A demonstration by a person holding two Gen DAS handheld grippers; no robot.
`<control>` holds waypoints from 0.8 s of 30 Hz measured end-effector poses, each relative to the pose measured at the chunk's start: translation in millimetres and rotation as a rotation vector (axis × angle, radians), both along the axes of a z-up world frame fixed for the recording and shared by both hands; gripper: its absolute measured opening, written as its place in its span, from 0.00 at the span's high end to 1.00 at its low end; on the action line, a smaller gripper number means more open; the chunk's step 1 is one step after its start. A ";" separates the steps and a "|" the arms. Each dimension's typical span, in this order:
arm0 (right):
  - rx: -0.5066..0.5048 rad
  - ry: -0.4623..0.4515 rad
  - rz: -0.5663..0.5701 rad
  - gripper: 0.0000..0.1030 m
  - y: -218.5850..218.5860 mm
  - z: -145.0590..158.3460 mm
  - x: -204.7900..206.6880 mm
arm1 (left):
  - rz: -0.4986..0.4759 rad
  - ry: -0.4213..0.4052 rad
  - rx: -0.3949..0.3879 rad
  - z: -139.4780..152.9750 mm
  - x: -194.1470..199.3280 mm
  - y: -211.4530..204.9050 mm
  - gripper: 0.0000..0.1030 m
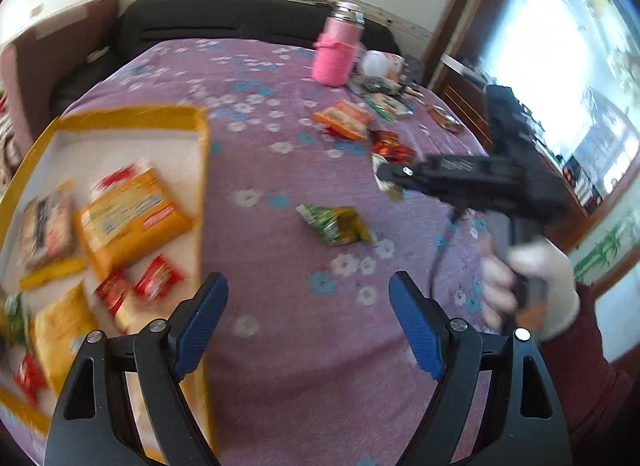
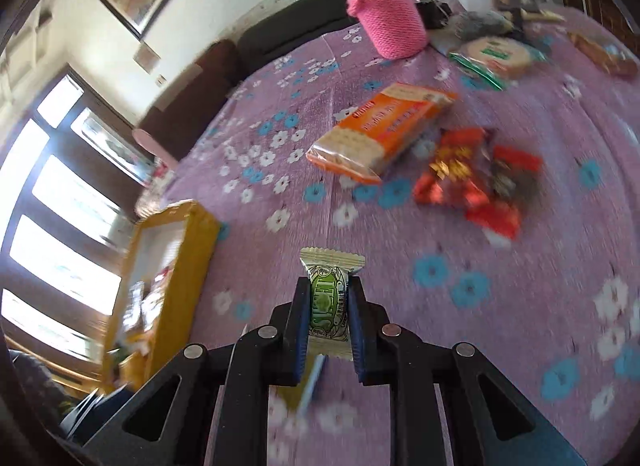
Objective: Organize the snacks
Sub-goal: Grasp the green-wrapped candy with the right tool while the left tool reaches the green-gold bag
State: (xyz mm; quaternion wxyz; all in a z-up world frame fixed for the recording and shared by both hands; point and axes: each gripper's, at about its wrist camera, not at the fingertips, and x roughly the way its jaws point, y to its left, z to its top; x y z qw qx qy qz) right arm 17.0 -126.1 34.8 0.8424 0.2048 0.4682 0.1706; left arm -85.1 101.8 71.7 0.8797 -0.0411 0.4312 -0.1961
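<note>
My left gripper (image 1: 308, 282) is open and empty above the purple flowered cloth, just right of a yellow box (image 1: 202, 169) that holds several snack packets. A green snack packet (image 1: 336, 221) lies on the cloth ahead of it. My right gripper (image 2: 329, 286) is shut on a small cream and green snack packet (image 2: 326, 302) and holds it above the cloth; it also shows in the left wrist view (image 1: 390, 179). An orange biscuit pack (image 2: 380, 129) and red wrapped sweets (image 2: 476, 181) lie further ahead. The yellow box (image 2: 192, 266) stands to the left.
A pink knit-covered bottle (image 1: 338, 49) (image 2: 388, 13) stands at the table's far side beside a clutter of small items (image 2: 488, 37). A dark sofa (image 1: 248, 21) runs behind the table. Windows are at the sides.
</note>
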 end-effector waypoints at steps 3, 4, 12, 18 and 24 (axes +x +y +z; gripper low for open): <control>0.093 -0.046 -0.007 0.82 -31.0 2.7 -21.9 | -0.075 -0.014 0.072 -5.0 22.8 -28.5 0.20; 0.097 -0.062 -0.018 0.82 -37.1 3.1 -24.0 | -0.092 -0.005 0.098 -9.2 33.3 -38.0 0.20; 0.135 -0.040 -0.056 0.81 -55.1 -16.2 -20.2 | -0.164 0.021 0.172 -36.7 82.7 -79.0 0.20; 0.137 -0.058 -0.055 0.81 -55.6 -13.1 -25.2 | -0.229 0.100 0.230 -54.9 84.3 -89.5 0.20; 0.152 -0.036 -0.063 0.80 -55.7 -18.3 -24.0 | -0.265 0.093 0.259 -56.8 60.8 -102.3 0.20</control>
